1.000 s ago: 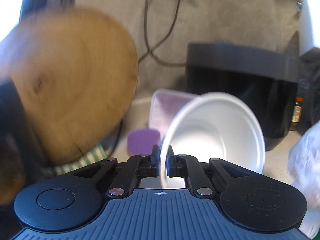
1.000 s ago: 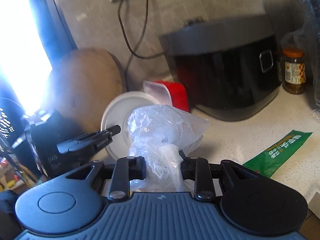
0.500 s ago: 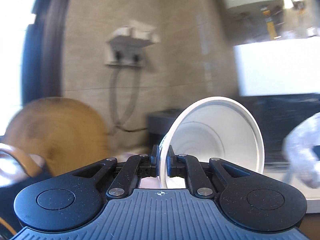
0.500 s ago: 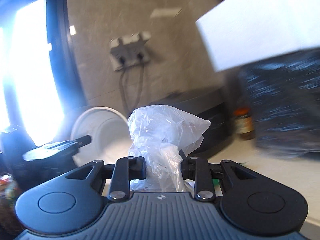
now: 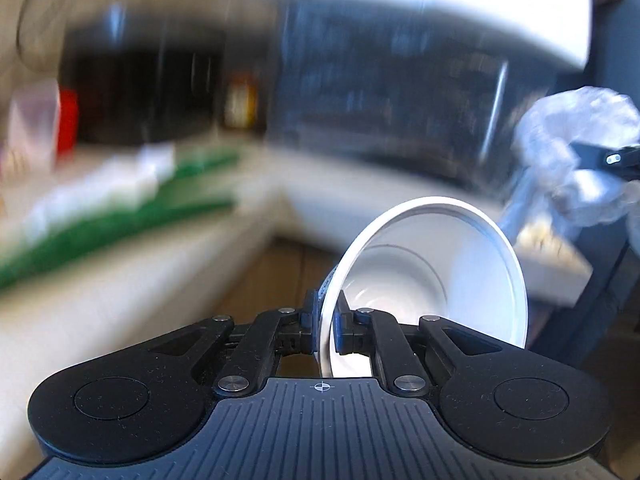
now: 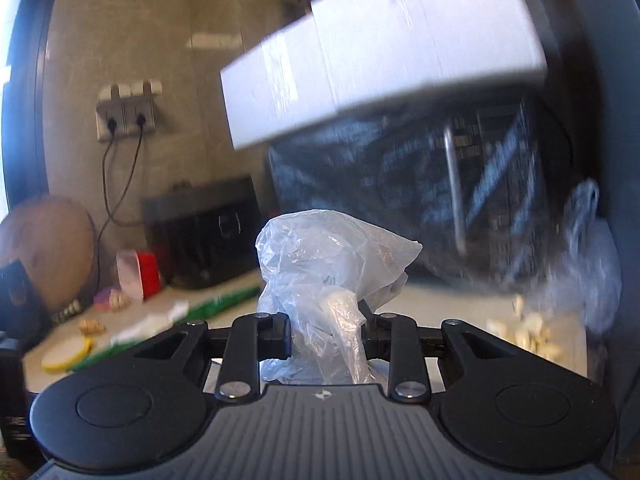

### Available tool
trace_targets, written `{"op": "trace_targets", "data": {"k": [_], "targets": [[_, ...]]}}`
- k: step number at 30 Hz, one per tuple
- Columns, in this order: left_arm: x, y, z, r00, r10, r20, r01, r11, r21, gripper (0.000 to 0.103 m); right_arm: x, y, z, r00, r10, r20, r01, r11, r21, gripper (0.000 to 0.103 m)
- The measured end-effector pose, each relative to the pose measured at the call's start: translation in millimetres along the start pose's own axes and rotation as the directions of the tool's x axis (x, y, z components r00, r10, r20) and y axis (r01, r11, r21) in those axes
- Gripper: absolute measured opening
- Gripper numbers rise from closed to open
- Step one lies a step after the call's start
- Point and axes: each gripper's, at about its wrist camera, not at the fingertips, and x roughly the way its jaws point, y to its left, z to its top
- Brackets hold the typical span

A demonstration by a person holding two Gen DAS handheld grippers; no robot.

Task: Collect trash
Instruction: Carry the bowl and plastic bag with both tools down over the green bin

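My left gripper (image 5: 326, 316) is shut on the rim of a white paper cup (image 5: 432, 276), held in the air with its mouth facing the camera. My right gripper (image 6: 326, 330) is shut on a crumpled clear plastic bag (image 6: 332, 264). The same bag (image 5: 576, 148) shows at the right edge of the left wrist view, with a right finger (image 5: 618, 158) beside it. Both views are motion-blurred. More litter lies on the pale counter (image 6: 440, 304): a green wrapper (image 6: 224, 304), white scraps (image 6: 152, 324) and a yellow ring (image 6: 66, 354).
A black appliance (image 6: 208, 232) stands at the back wall under a socket (image 6: 126, 110) with cords. A red container (image 6: 140, 274) and a round wooden board (image 6: 44, 248) are to the left. A large dark appliance (image 6: 440, 192) with a white box (image 6: 380, 48) on top is at the right.
Both grippers have swung to the right with the cup and the bag still in them. The wooden board and socket have left the left wrist view; the dark appliance now fills it.
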Motion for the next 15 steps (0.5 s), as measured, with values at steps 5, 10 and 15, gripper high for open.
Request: {"op": "trace_targets", "data": {"k": [5,10,15], "targets": [[51.9,20.1,-53.5,0.984,0.006,-0.176,-0.025,0.994,-0.109,0.011,27.5,-11.5,-49.1,0.992,-0.007,-0.129,0.009,1.0,0.02,0.027],[98.2,30.9,-92.8,0.955,0.017,-0.297,-0.061,0.988,-0.14,0.011,63.9,-13.0,-99.0,0.967,-0.016,-0.254,0.023,0.999,0.024,0.027],[156.3,47.9,-132.9,0.908,-0.054,-0.415,-0.034,0.979,-0.2,0.025,102.1,-16.5,-152.7,0.916,-0.004,-0.401,0.021,0.999,0.04,0.027]]}}
